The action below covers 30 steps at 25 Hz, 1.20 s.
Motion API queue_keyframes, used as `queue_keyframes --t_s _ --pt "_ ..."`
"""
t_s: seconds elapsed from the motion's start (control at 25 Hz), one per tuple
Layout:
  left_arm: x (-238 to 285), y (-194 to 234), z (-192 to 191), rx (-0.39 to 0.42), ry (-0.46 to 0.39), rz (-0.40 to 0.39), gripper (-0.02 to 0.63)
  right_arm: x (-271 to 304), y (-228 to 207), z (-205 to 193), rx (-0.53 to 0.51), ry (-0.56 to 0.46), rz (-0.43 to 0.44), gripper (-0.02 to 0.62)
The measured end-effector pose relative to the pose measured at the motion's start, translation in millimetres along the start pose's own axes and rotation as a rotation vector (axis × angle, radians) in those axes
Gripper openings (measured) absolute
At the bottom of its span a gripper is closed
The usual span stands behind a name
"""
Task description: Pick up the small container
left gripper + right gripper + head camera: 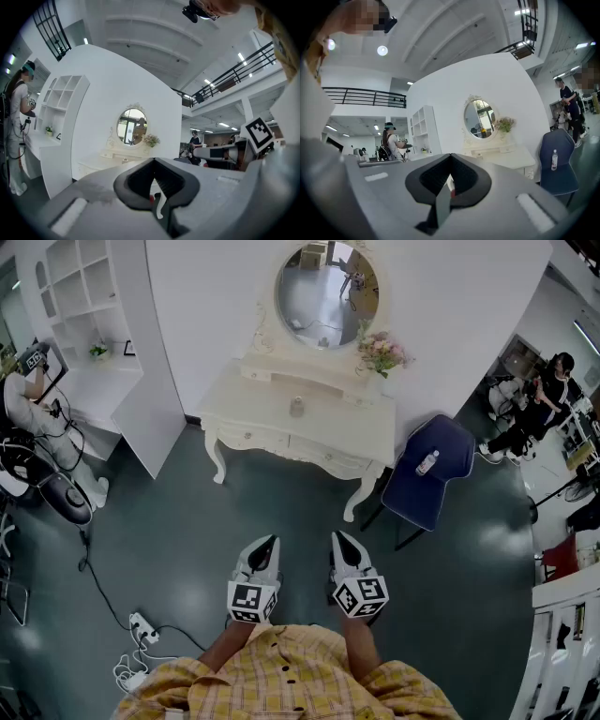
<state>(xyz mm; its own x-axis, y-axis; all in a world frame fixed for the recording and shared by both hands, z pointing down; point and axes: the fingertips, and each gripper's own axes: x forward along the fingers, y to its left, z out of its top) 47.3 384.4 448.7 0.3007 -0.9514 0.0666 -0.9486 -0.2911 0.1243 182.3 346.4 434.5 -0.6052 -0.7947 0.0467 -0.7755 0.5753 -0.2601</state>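
The small container is sitting upright near the middle of the table, on its top and well apart from the flowers standing at the table's back right corner. It is showing only as a small, pale, roundish jar; its lid and material are too small to make out.

The left claw and the right claw are hovering side by side over the floor, well short of the table's front edge and pointing level toward it. Both are clenched with their tips meeting, and nothing is sitting between them.

Judging by its size, the container is probably light and stiff, so it is likely asking for little squeeze. If it is glass or glossy plastic, it may be slippery and prone to tipping or skidding across the table when nudged. The safest hold is looking like the body, at mid-height, with one pad on each side, rather than the top, which may be a loose lid.
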Motion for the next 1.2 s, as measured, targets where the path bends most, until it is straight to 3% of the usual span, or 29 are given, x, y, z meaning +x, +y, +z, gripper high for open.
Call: queue_keyframes --t_s 0.48,0.8,1.2 --pt "-0.5 42.0 4.6 -0.012 -0.014 -0.03 0.002 25.8 27.5 -4.0 0.006 -0.019 -0.011 0.003" --pt "-3.3 52.9 -9.2 -0.029 0.02 -0.061 0.002 28.8 48.2 -12.8 -0.027 -0.002 -0.013 0.003" --pt "21.2 66.7 -15.8 -0.004 0.042 -0.084 0.002 62.9 38.4 -20.0 -0.009 -0.003 -0.017 0.003"
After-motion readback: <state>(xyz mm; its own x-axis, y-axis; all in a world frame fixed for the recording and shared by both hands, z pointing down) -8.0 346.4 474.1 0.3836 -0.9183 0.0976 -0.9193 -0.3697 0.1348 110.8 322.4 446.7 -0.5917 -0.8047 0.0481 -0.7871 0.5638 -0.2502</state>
